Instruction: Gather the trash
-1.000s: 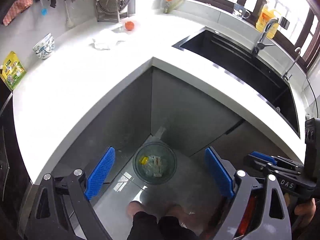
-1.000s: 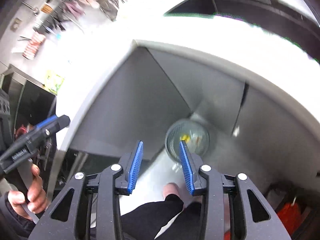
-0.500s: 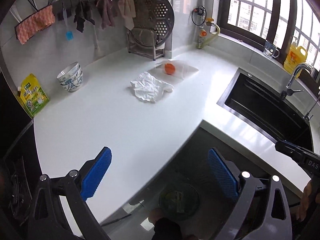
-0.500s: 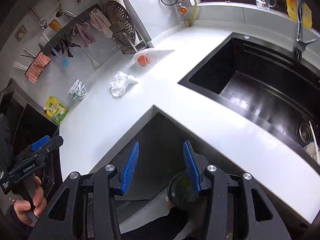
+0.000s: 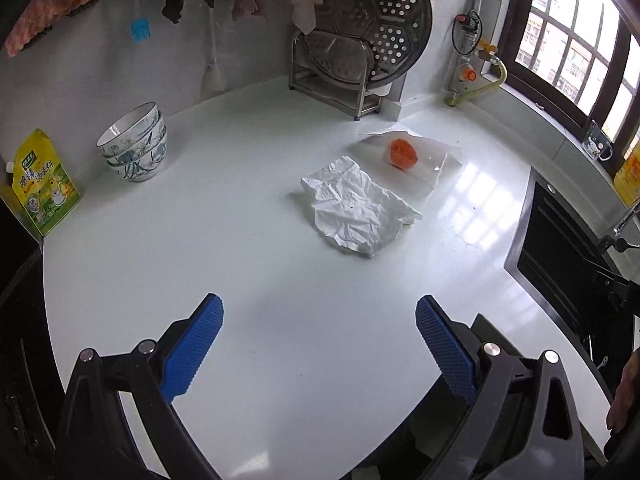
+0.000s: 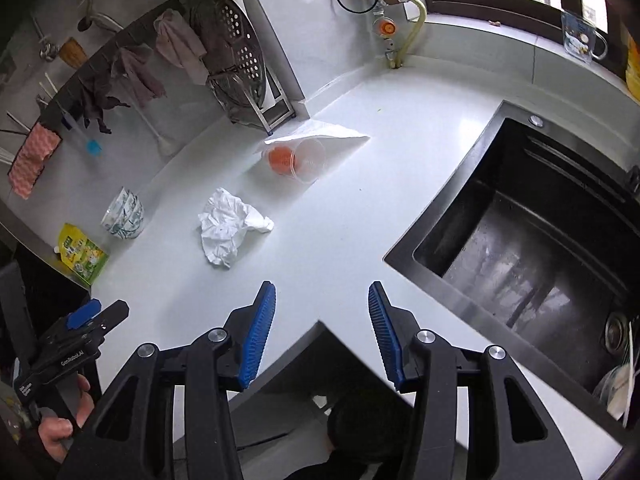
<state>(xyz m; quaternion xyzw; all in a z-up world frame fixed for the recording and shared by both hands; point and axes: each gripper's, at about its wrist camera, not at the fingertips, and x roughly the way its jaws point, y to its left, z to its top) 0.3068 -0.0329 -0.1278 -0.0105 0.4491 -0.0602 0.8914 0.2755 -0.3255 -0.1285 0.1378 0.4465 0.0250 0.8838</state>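
Observation:
A crumpled white paper towel [image 5: 356, 208] lies on the white counter, also in the right wrist view [image 6: 228, 228]. Behind it a clear plastic cup on its side with an orange piece inside [image 5: 402, 154] rests on a flat white sheet [image 6: 320, 134]; the cup shows in the right wrist view [image 6: 298, 160]. My left gripper [image 5: 318, 340] is open and empty, above the counter short of the towel. My right gripper [image 6: 322, 320] is open and empty over the counter's inner corner. The left gripper shows at the left of the right wrist view [image 6: 86, 322].
Stacked patterned bowls [image 5: 134, 144] and a yellow-green pouch [image 5: 40, 184] stand at the left. A metal rack with a perforated steamer plate [image 5: 368, 36] is at the back. A black sink [image 6: 540, 232] is on the right. Cloths hang on the wall [image 6: 140, 64].
Both grippers have risen from looking down at the floor bin under the counter corner to looking over the countertop. The bin has dropped out of view. Both stay open.

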